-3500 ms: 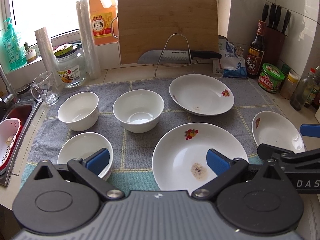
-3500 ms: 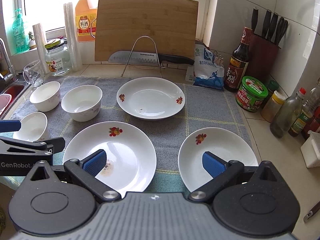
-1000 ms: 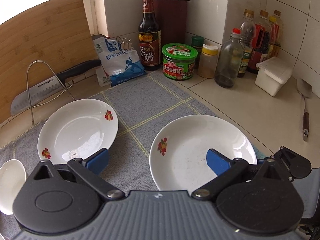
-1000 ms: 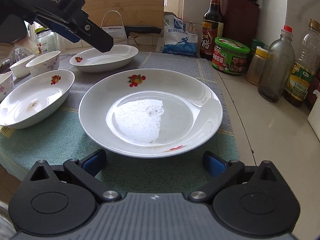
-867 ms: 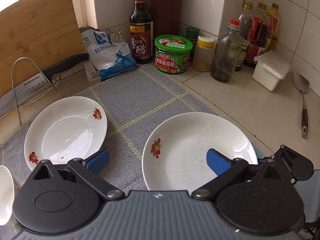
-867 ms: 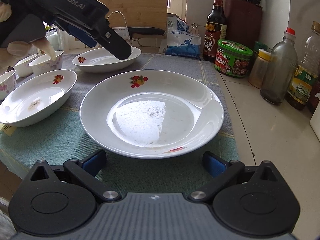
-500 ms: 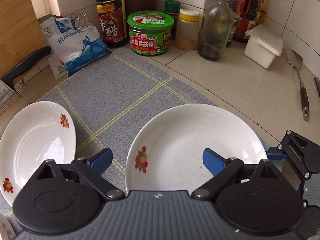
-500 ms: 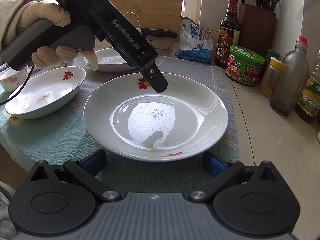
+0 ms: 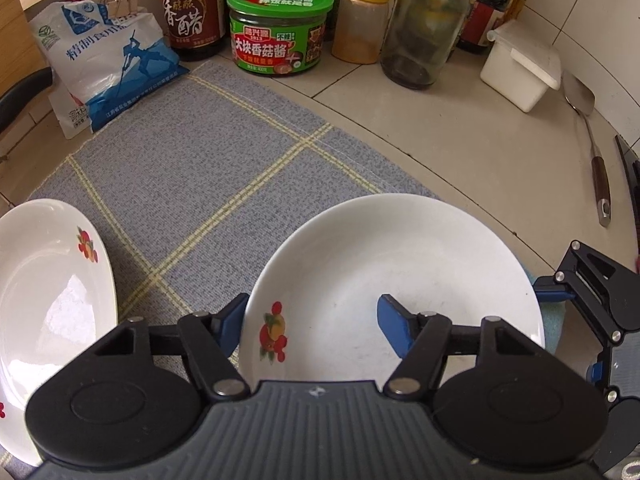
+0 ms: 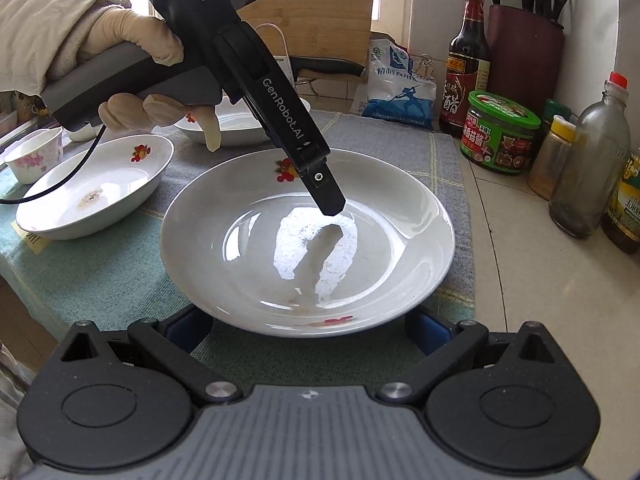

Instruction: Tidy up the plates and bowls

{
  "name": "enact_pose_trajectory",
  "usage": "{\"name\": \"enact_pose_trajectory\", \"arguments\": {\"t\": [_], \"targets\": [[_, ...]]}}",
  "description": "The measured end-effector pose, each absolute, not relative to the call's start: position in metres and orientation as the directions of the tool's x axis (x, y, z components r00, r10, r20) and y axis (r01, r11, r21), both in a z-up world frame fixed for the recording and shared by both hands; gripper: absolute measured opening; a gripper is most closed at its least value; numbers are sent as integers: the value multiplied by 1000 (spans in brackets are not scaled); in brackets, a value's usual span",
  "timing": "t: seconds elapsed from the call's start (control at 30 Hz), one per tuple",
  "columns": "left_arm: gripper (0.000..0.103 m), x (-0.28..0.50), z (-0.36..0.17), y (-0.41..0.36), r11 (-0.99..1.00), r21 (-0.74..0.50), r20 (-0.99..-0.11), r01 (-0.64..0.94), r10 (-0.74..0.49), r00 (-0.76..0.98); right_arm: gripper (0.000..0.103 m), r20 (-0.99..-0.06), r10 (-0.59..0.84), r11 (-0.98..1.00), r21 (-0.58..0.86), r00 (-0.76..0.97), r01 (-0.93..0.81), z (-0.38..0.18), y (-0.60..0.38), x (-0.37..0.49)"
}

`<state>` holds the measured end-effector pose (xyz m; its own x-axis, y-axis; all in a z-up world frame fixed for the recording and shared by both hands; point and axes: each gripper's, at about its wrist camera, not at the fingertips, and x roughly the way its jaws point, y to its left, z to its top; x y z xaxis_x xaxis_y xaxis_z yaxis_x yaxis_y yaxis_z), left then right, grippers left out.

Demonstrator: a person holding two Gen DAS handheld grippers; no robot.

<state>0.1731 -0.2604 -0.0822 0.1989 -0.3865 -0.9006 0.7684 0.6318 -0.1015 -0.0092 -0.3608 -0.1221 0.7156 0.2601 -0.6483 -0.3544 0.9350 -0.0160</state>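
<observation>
A: From the left wrist, the left gripper [image 9: 310, 322] is closing over the plate's [image 9: 400, 264] rim: one finger outside, one inside, not yet pressing. A second plate [image 9: 48, 280] is lying left on the cloth [image 9: 208, 152]; a spatula [image 9: 592, 148] is lying on the desk [image 9: 460, 140].

B: The right wrist is showing a gloved hand [image 10: 132, 64] holding that gripper, marked "GenRobot.AI" and "DAS". The right gripper [image 10: 308, 330] is standing wide, flanking the plate's near edge. A green-lidded jar [image 10: 500, 132] is sitting behind.
</observation>
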Motion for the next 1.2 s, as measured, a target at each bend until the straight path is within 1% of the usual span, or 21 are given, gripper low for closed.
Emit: {"name": "enact_pose_trajectory", "arguments": {"t": [0.17, 0.47, 0.67, 0.83, 1.03, 1.2], "targets": [[66, 178, -85, -263, 609, -116, -911, 784, -380, 161, 103, -655, 262, 928, -29, 709, -370, -121, -358, -6], [66, 178, -85, -264, 589, -112, -913, 800, -379, 151, 103, -675, 241, 931, -43, 698, -363, -119, -355, -5], [66, 180, -76, -263, 598, -104, -906, 795, -386, 172, 103, -671, 245, 932, -34, 700, -360, -111, -357, -2], [66, 188, -68, -265, 603, -108, -888, 791, -416, 196, 103, -668, 224, 930, -70, 710, -360, -105, -361, 8], [66, 202, -67, -275, 604, -101, -867, 791, -443, 227, 103, -669, 199, 930, -101, 716, -354, -102, -372, 28], [66, 216, -70, -287, 608, -87, -860, 790, -446, 249, 103, -671, 189, 936, -97, 717, -337, -106, -382, 43]]}}
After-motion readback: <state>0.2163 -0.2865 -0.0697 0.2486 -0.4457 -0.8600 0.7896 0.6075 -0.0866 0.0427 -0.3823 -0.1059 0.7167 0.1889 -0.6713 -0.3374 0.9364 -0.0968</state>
